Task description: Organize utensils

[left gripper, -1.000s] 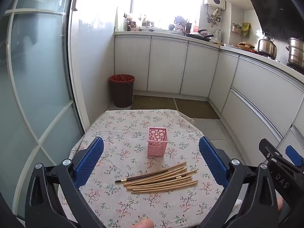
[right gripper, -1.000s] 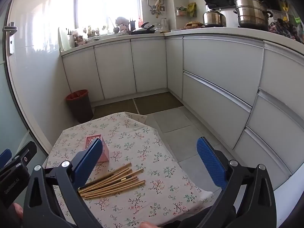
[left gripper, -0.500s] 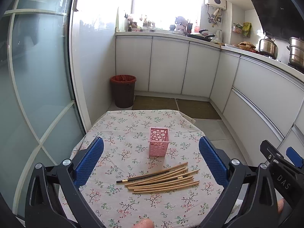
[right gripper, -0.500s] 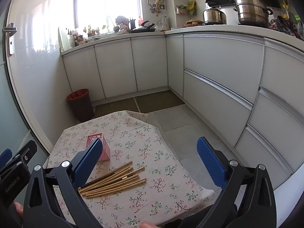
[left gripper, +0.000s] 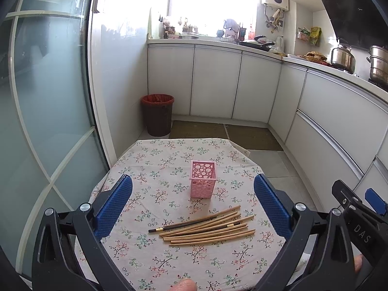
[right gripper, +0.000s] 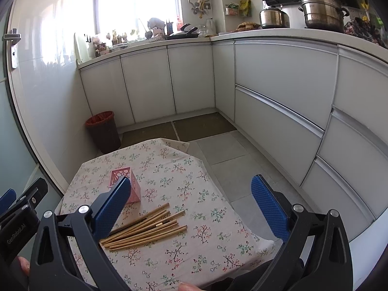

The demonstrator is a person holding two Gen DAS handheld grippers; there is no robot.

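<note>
I hold both my left gripper (left gripper: 192, 203) and right gripper (right gripper: 191, 206) above the tabletop (left gripper: 150, 160), jaws wide apart, empty. The chopsticks (left gripper: 206, 228) lie bundled just before the pink holder (left gripper: 203, 182), likely their destination, standing upright beyond.

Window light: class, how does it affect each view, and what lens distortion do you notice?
Left wrist view: the window is blown out white and the glass door bows. Right wrist view: the window glares too, the cabinet fronts curve, yet the chopsticks stay sharp.
</note>
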